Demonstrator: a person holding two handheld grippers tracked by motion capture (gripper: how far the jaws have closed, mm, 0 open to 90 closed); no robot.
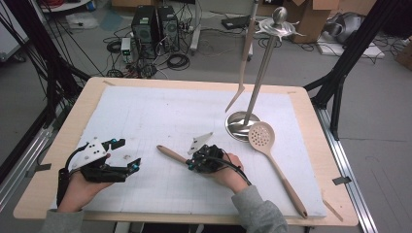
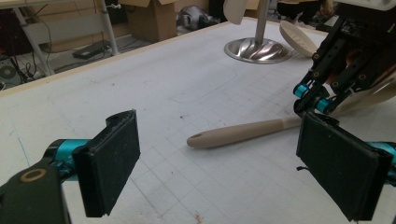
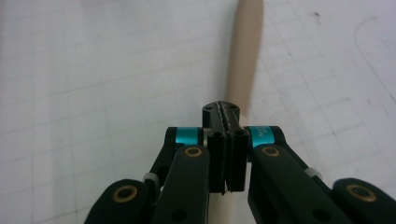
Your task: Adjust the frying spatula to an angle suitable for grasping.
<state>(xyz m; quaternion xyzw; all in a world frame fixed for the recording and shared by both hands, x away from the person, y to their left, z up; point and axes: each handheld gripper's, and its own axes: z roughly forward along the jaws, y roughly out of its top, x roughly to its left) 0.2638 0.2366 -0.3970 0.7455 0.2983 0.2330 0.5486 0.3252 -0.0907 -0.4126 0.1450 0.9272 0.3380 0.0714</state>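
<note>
Concealment is affecting the wooden utensil first: its working end is being covered by the right gripper and the right hand in the high view, so that only the handle is being shown, pointing up and to the left across the white mat. In the right gripper view the handle is being blurred and cut off at the top edge. In the left gripper view the handle is being seen lying flat, its broad end passing out of sight behind the right gripper.

Open mat is being left free at the centre and far left, up to the wooden table rim. At the far right the room is being taken by a metal stand with a utensil hanging from it, and by a slotted spoon lying just beside the base, its handle running toward the near right edge.

The right gripper's jaws are being held together, pads meeting just over the handle; whether wood is being pinched between them cannot be told. The left gripper, held in the left hand at the near left, is being kept wide apart, nothing being held between its pads, well clear of the handle.
</note>
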